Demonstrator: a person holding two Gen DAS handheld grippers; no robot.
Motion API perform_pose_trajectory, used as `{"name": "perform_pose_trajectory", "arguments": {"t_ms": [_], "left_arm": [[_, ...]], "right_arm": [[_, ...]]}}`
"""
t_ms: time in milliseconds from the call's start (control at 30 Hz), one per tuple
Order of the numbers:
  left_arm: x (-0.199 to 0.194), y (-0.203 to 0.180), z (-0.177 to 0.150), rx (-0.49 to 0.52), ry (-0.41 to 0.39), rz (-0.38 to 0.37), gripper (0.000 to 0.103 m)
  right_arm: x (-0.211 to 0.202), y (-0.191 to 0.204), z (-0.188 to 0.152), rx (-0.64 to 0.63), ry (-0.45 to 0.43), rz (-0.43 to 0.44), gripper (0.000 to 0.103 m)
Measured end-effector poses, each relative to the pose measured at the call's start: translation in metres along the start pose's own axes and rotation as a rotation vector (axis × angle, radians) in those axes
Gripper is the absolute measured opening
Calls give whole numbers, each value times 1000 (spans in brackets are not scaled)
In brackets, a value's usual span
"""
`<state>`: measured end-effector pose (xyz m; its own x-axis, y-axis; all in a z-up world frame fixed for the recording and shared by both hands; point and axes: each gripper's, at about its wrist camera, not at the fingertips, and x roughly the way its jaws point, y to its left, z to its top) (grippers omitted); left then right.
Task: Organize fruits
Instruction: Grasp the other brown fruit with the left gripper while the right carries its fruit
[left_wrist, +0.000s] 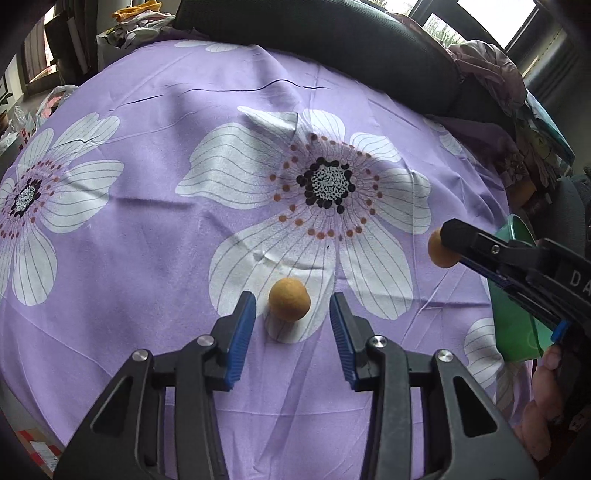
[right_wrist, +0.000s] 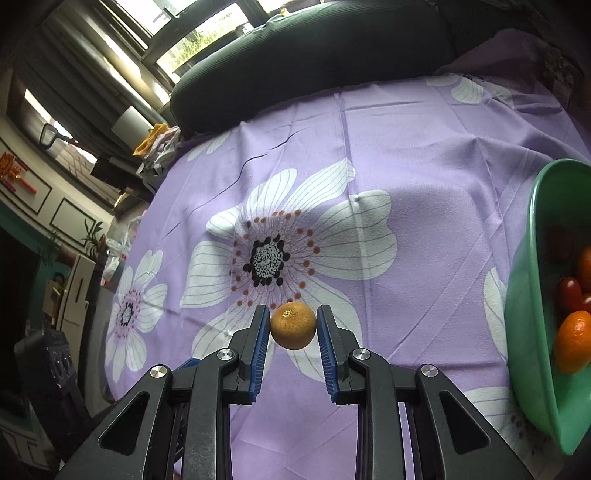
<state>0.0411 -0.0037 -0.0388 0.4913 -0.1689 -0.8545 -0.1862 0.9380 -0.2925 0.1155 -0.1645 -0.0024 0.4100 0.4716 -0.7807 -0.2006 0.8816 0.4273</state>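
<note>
A small brownish-orange fruit (left_wrist: 289, 299) lies on the purple flowered cloth (left_wrist: 166, 229), between the tips of my open left gripper (left_wrist: 293, 317); the blue pads stand apart from it on both sides. My right gripper (right_wrist: 292, 326) is shut on a second small orange fruit (right_wrist: 293, 325) and holds it above the cloth. That gripper and fruit (left_wrist: 441, 248) also show at the right in the left wrist view. A green bowl (right_wrist: 532, 295) at the right edge holds orange and red fruits (right_wrist: 572, 341).
A dark cushioned chair back (right_wrist: 295, 66) borders the far side of the cloth. Piled clothes (left_wrist: 495, 77) lie at the far right corner. The green bowl (left_wrist: 517, 321) sits behind the right gripper in the left wrist view.
</note>
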Motion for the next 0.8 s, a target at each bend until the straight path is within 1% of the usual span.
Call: {"name": "perform_pose_trajectory", "arguments": {"t_ms": [33,100,167,200,267,500,633,700,733,800], "left_arm": [[6,0,0,0,17,-10,40],[14,0,0,-2,32,0,37],[16,-2,1,14,11,25,32],[16,-2,0,16,2,27,31],[18,0,0,10,-10,27,24],[16,8,0,-25,-24,-2,23],[9,8,1,-32,-53,-17,22],[2,5,1,-29,-75,-26,18],[-2,2,1,-20,-90,-36,11],[-6,-5,1,13,-106,-39,11]], "right_arm": [[-2,-2,1,6,-7,-1,27],[-6,-7,2,20,-19,-2,27],[-9,-12,3,32,-26,4,27],[-10,-14,3,37,-29,7,27],[-11,-16,4,44,-33,11,27],[-16,-21,3,50,-40,9,27],[-19,-22,3,51,-48,6,27],[-20,-23,4,53,-50,6,27],[-21,-24,4,55,-53,8,27],[-24,-25,5,56,-63,15,27]]}}
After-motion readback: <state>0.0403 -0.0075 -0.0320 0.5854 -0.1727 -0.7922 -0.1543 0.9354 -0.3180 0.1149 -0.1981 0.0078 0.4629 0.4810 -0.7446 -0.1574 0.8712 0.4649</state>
